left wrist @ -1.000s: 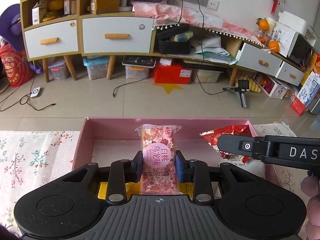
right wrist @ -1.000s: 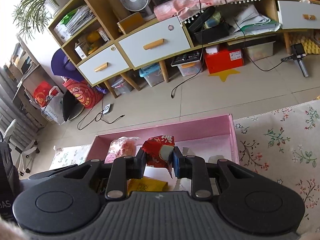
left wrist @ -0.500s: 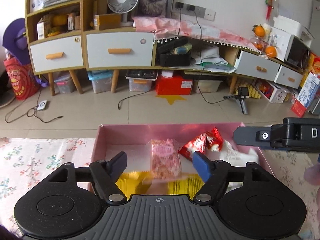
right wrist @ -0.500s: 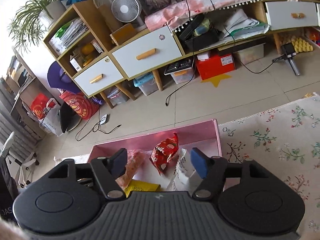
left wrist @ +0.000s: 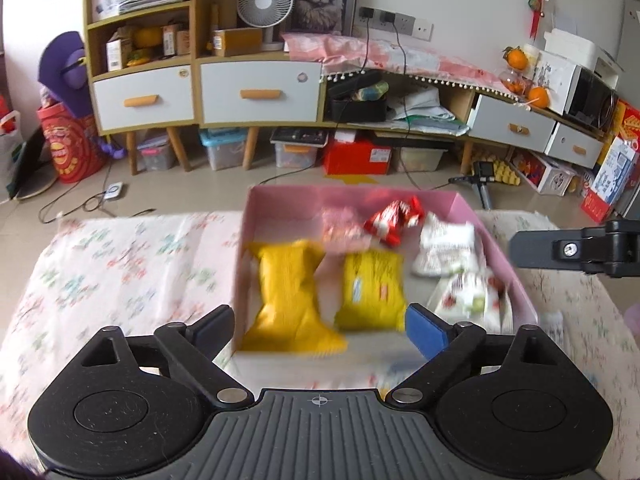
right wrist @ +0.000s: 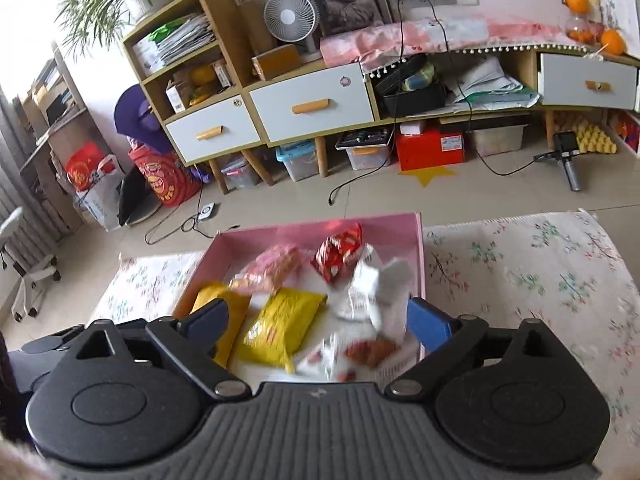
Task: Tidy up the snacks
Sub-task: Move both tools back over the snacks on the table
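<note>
A pink box (left wrist: 276, 196) (right wrist: 416, 240) sits on the floral cloth and holds several snack packs. In it lie two yellow packs (left wrist: 286, 280) (right wrist: 284, 324), a pink pack (left wrist: 344, 228) (right wrist: 272, 268), a red pack (left wrist: 394, 218) (right wrist: 338, 250) and white packs (left wrist: 444, 246) (right wrist: 376, 288). My left gripper (left wrist: 320, 328) is open and empty above the box's near edge. My right gripper (right wrist: 320, 320) is open and empty above the box; its arm shows at the right of the left wrist view (left wrist: 576, 248). The near parts of both views are blurred.
The floral cloth (left wrist: 120, 264) (right wrist: 540, 272) covers the table on both sides of the box. Beyond the table edge are the tiled floor, wooden cabinets with white drawers (left wrist: 256, 92), storage bins, cables and a small tripod (right wrist: 566, 156).
Both grippers opened and let go: the pink pack and the red pack now lie in the box. Both grippers pulled back and up from the box.
</note>
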Available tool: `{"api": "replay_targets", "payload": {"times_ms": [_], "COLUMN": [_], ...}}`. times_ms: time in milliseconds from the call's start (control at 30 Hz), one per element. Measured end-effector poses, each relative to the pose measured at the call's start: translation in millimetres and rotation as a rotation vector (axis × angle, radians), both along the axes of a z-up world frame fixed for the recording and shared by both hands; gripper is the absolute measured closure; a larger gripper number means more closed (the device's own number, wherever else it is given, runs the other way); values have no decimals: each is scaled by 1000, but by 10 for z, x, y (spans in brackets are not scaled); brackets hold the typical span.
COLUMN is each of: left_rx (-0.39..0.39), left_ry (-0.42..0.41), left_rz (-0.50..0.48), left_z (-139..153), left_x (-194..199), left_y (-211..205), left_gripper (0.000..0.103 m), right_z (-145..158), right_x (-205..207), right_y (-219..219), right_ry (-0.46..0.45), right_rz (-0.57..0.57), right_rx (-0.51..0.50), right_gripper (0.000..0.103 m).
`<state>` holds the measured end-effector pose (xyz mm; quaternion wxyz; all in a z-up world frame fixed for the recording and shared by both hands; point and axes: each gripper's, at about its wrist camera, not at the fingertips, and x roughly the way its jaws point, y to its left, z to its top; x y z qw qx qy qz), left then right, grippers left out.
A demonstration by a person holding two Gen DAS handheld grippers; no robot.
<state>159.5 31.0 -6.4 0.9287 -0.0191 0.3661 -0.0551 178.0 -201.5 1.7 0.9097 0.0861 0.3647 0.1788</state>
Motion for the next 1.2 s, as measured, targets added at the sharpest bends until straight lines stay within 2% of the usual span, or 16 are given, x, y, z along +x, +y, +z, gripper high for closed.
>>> {"api": "replay_targets", "payload": {"times_ms": [333,533,667,900,1067,1133,1200], "left_rx": [60,36,25,-26,-17,-24,-36], "left_ry": [25,46,22,1,8,15,24], "left_rz": [27,43,26,-26,-74,-90,-109], "left_z": [-69,-198,-300,-495,-614,-639,-657], "left_x": [-662,-910,-1048,-1150,-1175,-1179,-1183], "left_y": [193,338,391,483,466,469,468], "left_gripper": [7,7,7,8,11,18,27], "right_z": [-6,-141,-285,-572,-652,-664,-679], "right_x": [-477,-656,-760,-999,-1060,-1074,-1069], "right_y": [33,76,91,231,267,260,253], "right_ry": [-27,-8,-20,-45,-57,-57,-57], "right_rz": [3,25,48,162,216,224,237], "right_rx": [-49,-90,-99,-208,-221,-207,-199], "right_gripper": [0,0,0,3,6,10,19]}}
